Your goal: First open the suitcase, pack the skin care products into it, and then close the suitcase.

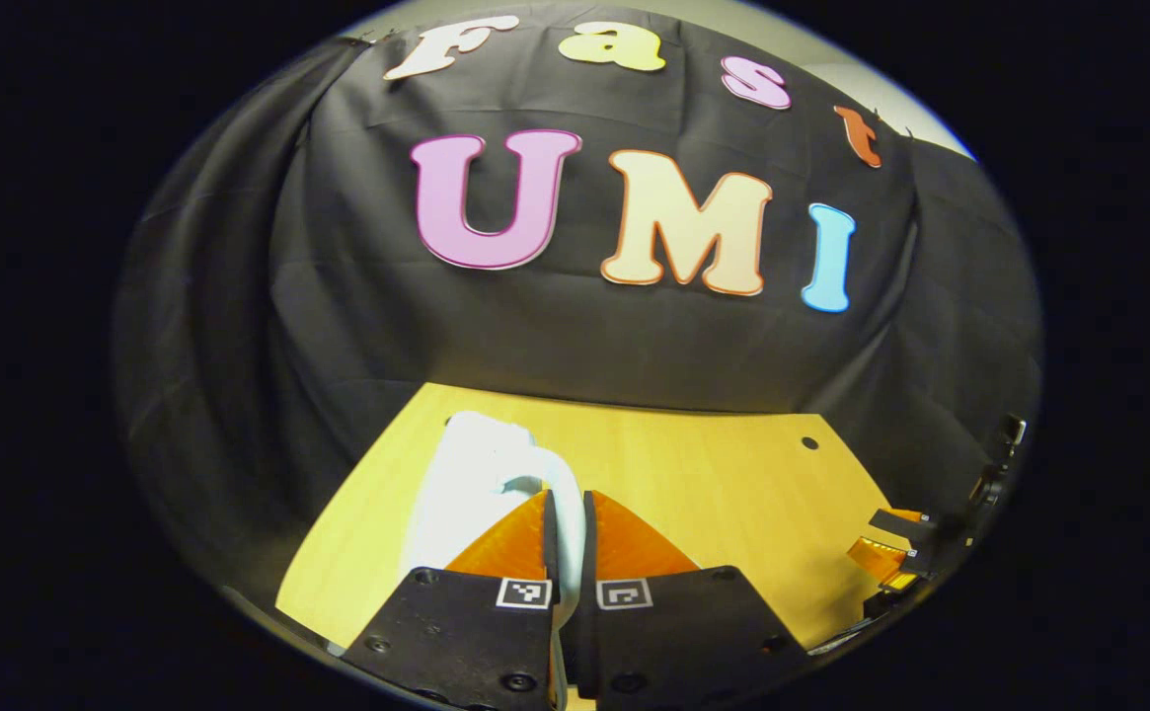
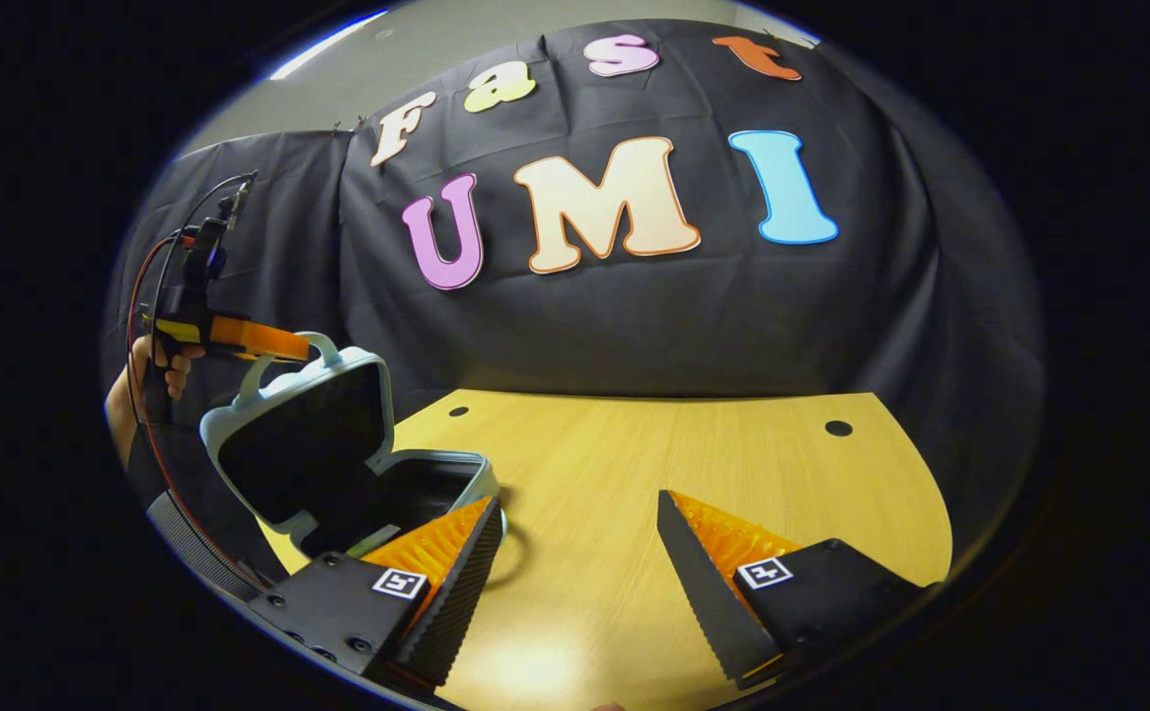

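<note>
Suitcase [image 2: 338,454] halves are seen standing open in the right gripper view, near the left edge of the wooden table [image 2: 693,464]: the pale lid [image 2: 293,434] is raised almost upright and its dark lining is turned toward the camera, while the lower shell [image 2: 436,484] lies flat on the surface. A small flat item is glimpsed inside the lower shell, but what it is cannot be told.

In that same view the left gripper [image 2: 268,341] is held by a hand [image 2: 165,365] above the lid, and its orange fingers are closed on the lid's carrying handle [image 2: 323,346]. In the left gripper view the left gripper [image 1: 567,533] is shown with its two fingers pressed together on the thin white handle [image 1: 545,484], and the pale lid [image 1: 466,494] is seen just beyond and to the left of the fingertips.

The right gripper [image 2: 579,533] is held low over the table, just beside the lower shell's front corner, with its fingers spread wide apart and nothing between them. Its left finger [image 2: 446,563] is seen overlapping the suitcase's near rim, though contact cannot be told.
</note>
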Available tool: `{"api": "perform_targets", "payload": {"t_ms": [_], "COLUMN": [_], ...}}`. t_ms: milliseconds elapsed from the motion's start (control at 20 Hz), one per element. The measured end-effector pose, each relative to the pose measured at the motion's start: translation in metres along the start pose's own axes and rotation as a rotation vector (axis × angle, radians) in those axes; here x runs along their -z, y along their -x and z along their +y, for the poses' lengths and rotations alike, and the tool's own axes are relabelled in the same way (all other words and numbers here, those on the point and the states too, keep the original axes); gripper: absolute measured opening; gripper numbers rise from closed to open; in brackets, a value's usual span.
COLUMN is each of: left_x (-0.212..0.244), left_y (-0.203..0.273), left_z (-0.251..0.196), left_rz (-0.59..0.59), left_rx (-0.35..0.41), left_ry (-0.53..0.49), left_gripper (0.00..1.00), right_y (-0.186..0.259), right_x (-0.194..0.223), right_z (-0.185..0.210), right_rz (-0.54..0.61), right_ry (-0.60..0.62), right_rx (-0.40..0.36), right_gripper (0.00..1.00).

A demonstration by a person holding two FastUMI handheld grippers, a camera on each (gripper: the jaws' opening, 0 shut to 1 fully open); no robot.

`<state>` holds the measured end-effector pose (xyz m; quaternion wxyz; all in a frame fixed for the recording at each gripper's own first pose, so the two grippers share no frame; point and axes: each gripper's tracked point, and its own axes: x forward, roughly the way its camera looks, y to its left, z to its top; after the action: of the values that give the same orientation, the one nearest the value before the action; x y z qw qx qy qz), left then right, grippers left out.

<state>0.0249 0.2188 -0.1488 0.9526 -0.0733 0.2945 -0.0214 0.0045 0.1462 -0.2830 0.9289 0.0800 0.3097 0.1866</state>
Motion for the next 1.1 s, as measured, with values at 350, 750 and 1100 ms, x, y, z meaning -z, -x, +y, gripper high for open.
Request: {"api": "perform_targets", "payload": {"t_ms": [350, 750, 1100], "left_x": [0.043, 0.100, 0.095], "left_y": [-0.043, -0.082, -0.075], "left_z": [-0.075, -0.117, -0.128], "left_rz": [0.082, 0.192, 0.107], "left_rx": [0.082, 0.105, -0.011], "left_ry": [0.034, 0.013, 0.013], "left_gripper": [0.02, 0.11, 0.47], "right_y": [0.019, 0.027, 0.038], "right_x": [-0.005, -0.023, -0.050], "right_z": [-0.043, -0.080, -0.087], "right_rz": [-0.009, -0.044, -0.094], "right_ry": [0.007, 0.006, 0.047], "right_rx": [0.044, 0.076, 0.030], "right_gripper": [0.98, 0.98, 0.98]}}
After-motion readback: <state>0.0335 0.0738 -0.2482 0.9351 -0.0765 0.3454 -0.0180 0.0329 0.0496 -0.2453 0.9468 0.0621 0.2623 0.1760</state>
